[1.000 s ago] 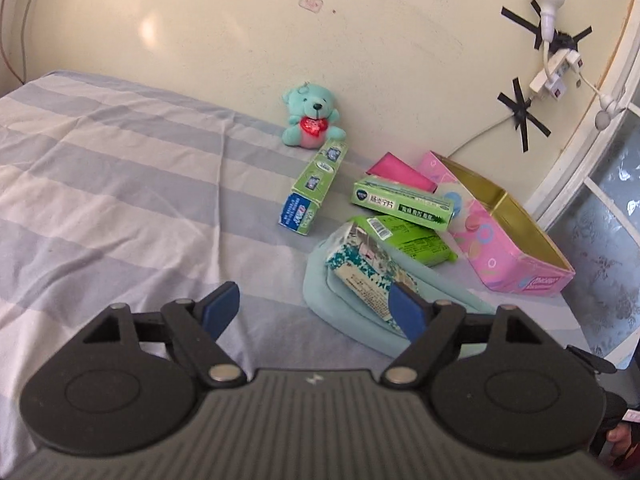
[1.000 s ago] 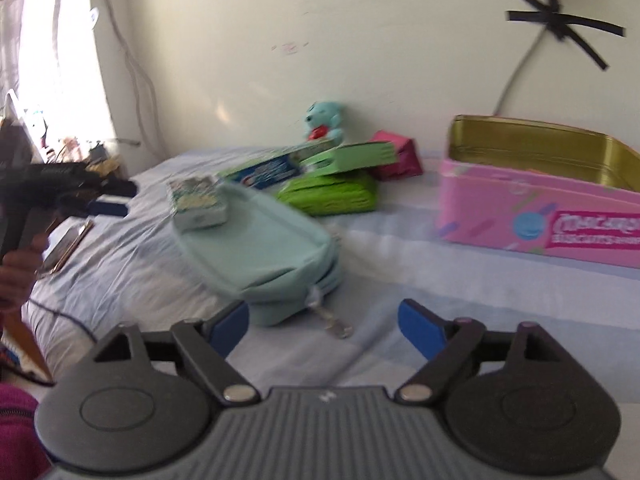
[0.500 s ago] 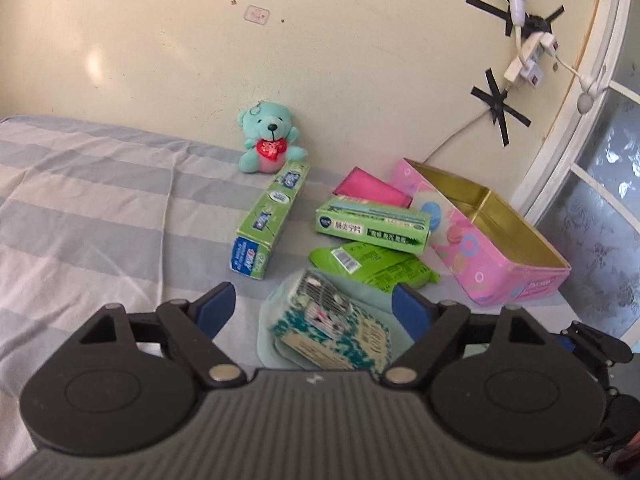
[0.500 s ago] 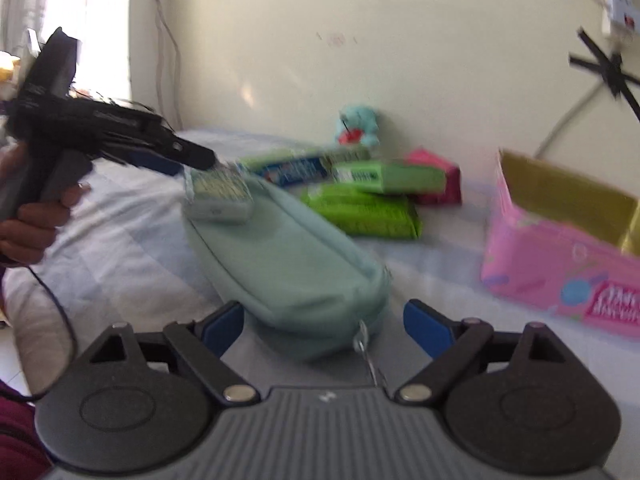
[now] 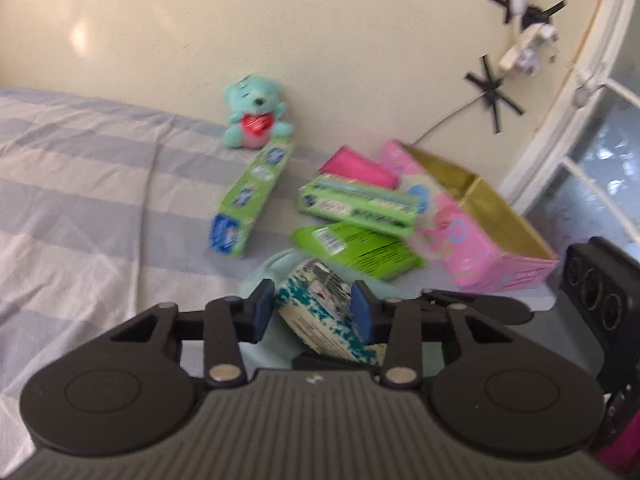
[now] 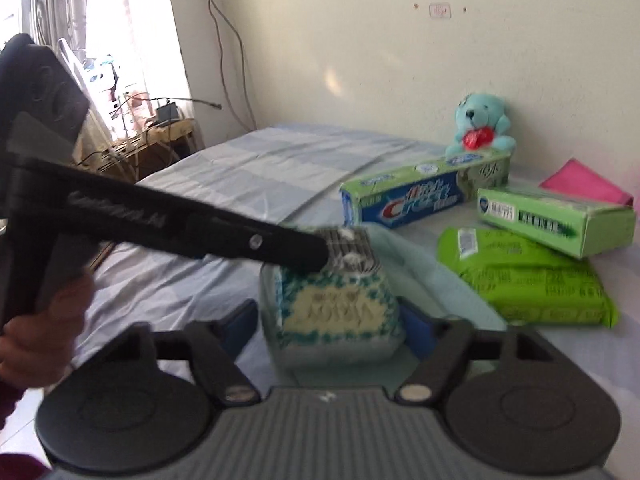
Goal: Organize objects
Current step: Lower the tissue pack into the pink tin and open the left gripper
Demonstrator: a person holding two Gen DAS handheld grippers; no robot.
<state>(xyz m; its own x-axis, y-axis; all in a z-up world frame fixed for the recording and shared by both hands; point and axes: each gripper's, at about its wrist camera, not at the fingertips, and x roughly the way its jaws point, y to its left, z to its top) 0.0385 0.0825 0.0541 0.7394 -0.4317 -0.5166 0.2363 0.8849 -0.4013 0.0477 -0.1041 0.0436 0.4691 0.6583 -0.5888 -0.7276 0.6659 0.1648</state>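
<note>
Between both sets of blue pads, on top of the pale teal pouch (image 6: 432,276), sits the small teal-and-white packet (image 6: 336,308). The left gripper (image 5: 310,312) has just been closing and now clamps the packet's far end; in the right wrist view its black finger lies across the packet's top. The right gripper (image 6: 328,320) has also just been closing, with its jaws narrowed around the near end. The pads sit at the packet's flanks, but blur and the packet's bulge hide whether they press on it.

With two grippers on one soft packet, a pull in different directions could crush or tear the wrapper, or twist it out of the left pads. Lifting could also drag the pouch underneath along if fabric is pinched; that cannot be ruled out from these views.

Just beyond lie the flat green pack (image 6: 524,280), a green carton (image 6: 556,220) resting on its far edge, the long toothpaste box (image 6: 420,196), and a pink packet (image 6: 588,186). The plush bear (image 6: 480,124) sits against the wall. To the right, the pink tin (image 5: 488,252) stands open; the gold interior that shows holds nothing. The pouch's contents are hidden.
</note>
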